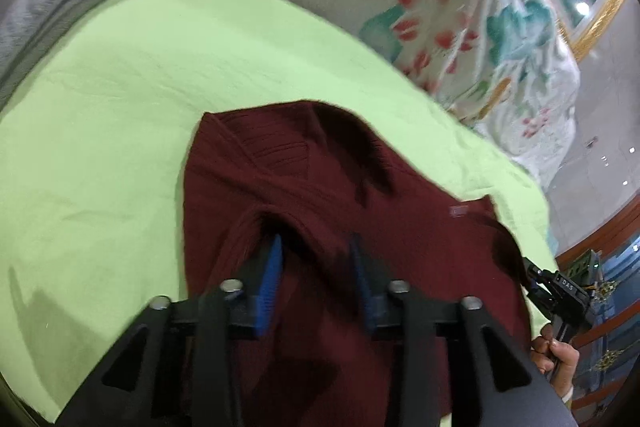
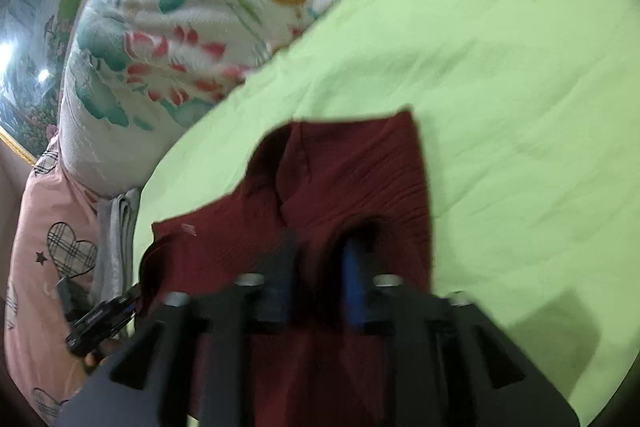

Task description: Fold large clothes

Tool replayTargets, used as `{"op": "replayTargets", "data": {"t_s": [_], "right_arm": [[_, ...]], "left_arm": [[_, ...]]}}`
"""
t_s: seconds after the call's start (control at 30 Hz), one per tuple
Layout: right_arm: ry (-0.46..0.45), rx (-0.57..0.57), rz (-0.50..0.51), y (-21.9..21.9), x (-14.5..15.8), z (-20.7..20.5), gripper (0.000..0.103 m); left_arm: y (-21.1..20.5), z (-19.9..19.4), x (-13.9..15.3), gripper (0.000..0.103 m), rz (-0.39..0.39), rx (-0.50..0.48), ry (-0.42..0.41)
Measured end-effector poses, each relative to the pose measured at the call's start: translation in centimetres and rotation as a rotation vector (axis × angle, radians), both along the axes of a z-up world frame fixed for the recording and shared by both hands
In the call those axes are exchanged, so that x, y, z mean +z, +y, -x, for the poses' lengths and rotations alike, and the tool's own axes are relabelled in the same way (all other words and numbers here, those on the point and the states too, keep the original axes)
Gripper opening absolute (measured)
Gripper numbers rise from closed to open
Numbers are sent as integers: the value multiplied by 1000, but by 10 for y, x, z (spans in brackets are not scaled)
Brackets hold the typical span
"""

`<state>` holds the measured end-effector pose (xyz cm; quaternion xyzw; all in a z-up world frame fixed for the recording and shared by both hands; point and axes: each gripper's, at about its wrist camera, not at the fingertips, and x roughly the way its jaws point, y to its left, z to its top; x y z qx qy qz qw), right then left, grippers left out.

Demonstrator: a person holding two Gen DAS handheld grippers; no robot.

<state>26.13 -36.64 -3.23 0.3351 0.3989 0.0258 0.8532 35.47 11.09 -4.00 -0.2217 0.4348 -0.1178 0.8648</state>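
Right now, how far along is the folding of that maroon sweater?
Done: the maroon sweater lies on the green sheet, apparently folded over once, collar showing. In hand: the left gripper and right gripper stand open over its near edge, cloth between the fingers. Left: probably another fold.

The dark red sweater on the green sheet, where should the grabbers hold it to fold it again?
Probably the two near corners of the dark red sweater, one per gripper, coming from the near edge. It lies flat and already doubled on the green sheet, so corners lift evenly.
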Motion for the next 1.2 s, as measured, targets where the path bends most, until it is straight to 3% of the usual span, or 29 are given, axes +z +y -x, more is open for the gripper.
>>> {"op": "replayTargets", "data": {"t_s": [0.13,0.23,0.37,0.53,0.57,0.67,0.73,0.8,0.93,1.03,1.2], "right_arm": [[-108,-15,5,5,27,26,49],[-89,86,-4,33,26,26,49],[-16,236,14,74,6,11,49],[33,191,67,66,-18,-11,44],[30,163,94,60,-19,-16,43],[34,97,86,46,-18,-20,41],[32,68,75,42,-14,-16,42],[18,50,59,41,-7,-5,43],[-30,33,19,48,6,26,43],[-65,30,14,61,13,48,43],[-80,64,-3,90,15,82,43]], "left_arm": [[-25,33,17,39,20,-84,-64],[-59,35,15,39,32,-187,-56],[-94,23,4,39,-60,-231,-43],[-87,-17,-22,33,-185,-148,-14],[-78,-25,-26,23,-180,-125,-8],[-56,-34,-28,12,-109,-90,-6],[-47,-29,-24,12,-105,-50,-8],[-38,-17,-19,15,-98,-26,-7],[-26,30,-10,30,-55,19,-32],[-16,77,-5,38,13,55,-48],[-3,137,-9,41,110,92,-20]]}}
